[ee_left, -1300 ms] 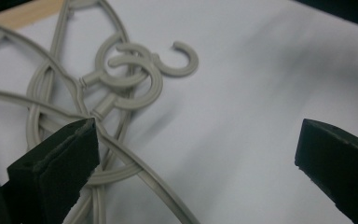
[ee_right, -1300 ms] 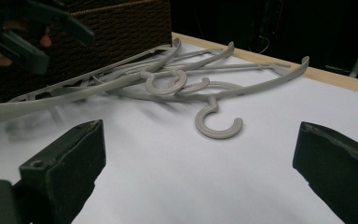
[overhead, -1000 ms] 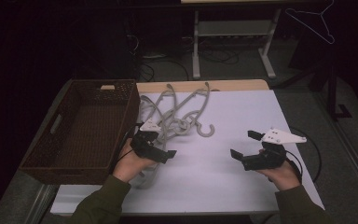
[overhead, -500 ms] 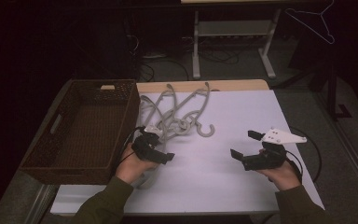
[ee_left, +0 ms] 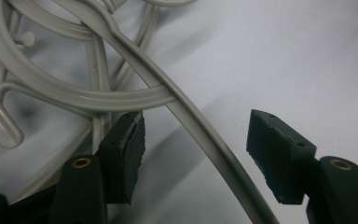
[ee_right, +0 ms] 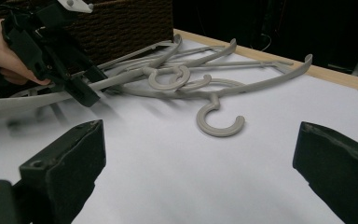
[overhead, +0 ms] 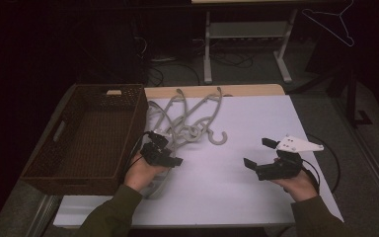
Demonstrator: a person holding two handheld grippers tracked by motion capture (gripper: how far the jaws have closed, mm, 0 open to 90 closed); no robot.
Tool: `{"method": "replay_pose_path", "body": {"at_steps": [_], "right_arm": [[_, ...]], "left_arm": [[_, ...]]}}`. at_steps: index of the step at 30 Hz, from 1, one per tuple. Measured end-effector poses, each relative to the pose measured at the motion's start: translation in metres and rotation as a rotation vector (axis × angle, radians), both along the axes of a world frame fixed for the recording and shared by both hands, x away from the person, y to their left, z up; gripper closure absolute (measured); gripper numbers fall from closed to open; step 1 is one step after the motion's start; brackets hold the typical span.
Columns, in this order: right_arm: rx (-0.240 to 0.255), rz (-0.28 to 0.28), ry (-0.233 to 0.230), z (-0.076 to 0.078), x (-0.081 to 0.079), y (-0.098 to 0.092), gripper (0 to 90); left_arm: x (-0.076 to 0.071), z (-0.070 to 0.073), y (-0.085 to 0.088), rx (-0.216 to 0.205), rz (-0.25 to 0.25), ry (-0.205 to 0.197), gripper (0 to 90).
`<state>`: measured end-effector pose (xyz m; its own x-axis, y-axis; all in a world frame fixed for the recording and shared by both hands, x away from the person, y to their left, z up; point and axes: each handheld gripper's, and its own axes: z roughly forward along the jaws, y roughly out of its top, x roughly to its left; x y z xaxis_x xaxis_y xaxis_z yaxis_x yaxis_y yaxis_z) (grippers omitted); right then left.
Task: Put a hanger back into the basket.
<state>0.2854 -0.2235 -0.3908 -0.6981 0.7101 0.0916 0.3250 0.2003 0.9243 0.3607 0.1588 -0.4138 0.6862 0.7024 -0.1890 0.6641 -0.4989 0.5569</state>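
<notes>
Several grey plastic hangers [overhead: 187, 121] lie tangled on the white table [overhead: 256, 118], beside the wicker basket. My left gripper [overhead: 167, 149] reaches into the near end of the pile. In the left gripper view one hanger arm [ee_left: 214, 144] runs between its pads [ee_left: 123, 151]. The jaws have just been closing, and a gap remains on each side of the arm. In the right gripper view the left gripper [ee_right: 81, 91] is low over that same hanger arm [ee_right: 121, 79]. My right gripper [overhead: 259, 153] hovers over bare table at the right, its jaws wide with nothing between them.
A dark wicker basket [overhead: 134, 126] stands at the table's left, touching the hangers' side. One loose hook [overhead: 218, 138] curls toward the table's middle. A metal stand [overhead: 246, 34] and a wire hanger [overhead: 328, 22] sit beyond the far edge.
The left gripper's jaws have drawn closer together around the hanger arm, and that hand has shifted slightly. The right gripper has stayed where it was.
</notes>
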Motion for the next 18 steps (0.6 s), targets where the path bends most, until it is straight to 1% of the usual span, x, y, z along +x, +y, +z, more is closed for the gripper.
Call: {"method": "replay_pose_path", "body": {"at_steps": [1, 2, 4, 5, 7, 8, 9, 11, 13, 14, 18], "right_arm": [[0.000, 0.000, 0.000, 0.0000, 0.0001, 0.0000, 2.1], [0.000, -0.001, 0.001, -0.0001, 0.0000, 0.0000, 2.1], [-0.001, -0.001, 0.001, 0.0000, -0.0002, 0.0000, 2.1], [-0.001, -0.001, -0.001, 0.0000, -0.0001, 0.0000, 2.1], [-0.001, -0.001, 0.000, -0.0001, 0.0000, 0.0001, 2.1], [-0.004, -0.002, 0.001, -0.0003, 0.0001, 0.0001, 2.1], [-0.004, -0.002, 0.001, -0.0003, 0.0001, 0.0001, 2.1], [-0.002, -0.001, 0.004, -0.0003, 0.0000, 0.0002, 2.1], [-0.002, -0.003, 0.004, -0.0003, 0.0001, -0.0002, 2.1], [-0.004, -0.004, 0.004, -0.0004, 0.0002, -0.0003, 2.1], [-0.009, -0.004, -0.001, -0.0005, 0.0001, -0.0001, 2.1]], "left_arm": [[0.0007, -0.0002, -0.0004, -0.009, 0.013, 0.004, 38.5], [0.0024, -0.0002, 0.0004, -0.006, 0.011, 0.009, 38.8], [0.0047, -0.0012, 0.0000, -0.017, 0.024, 0.018, 41.5], [0.0057, -0.0015, 0.0005, -0.016, 0.021, 0.021, 42.9], [0.0062, -0.0029, -0.0010, -0.045, 0.050, 0.033, 44.8], [0.0070, -0.0025, 0.0003, -0.035, 0.033, 0.037, 48.9], [0.0070, -0.0023, 0.0006, -0.035, 0.030, 0.038, 48.9], [0.0069, -0.0017, 0.0009, -0.044, 0.033, 0.038, 53.1], [0.0069, -0.0008, 0.0015, -0.044, 0.030, 0.033, 56.1], [0.0064, 0.0001, 0.0019, -0.050, 0.027, 0.032, 59.4], [0.0060, 0.0008, 0.0017, -0.053, 0.033, 0.026, 60.9]]}}
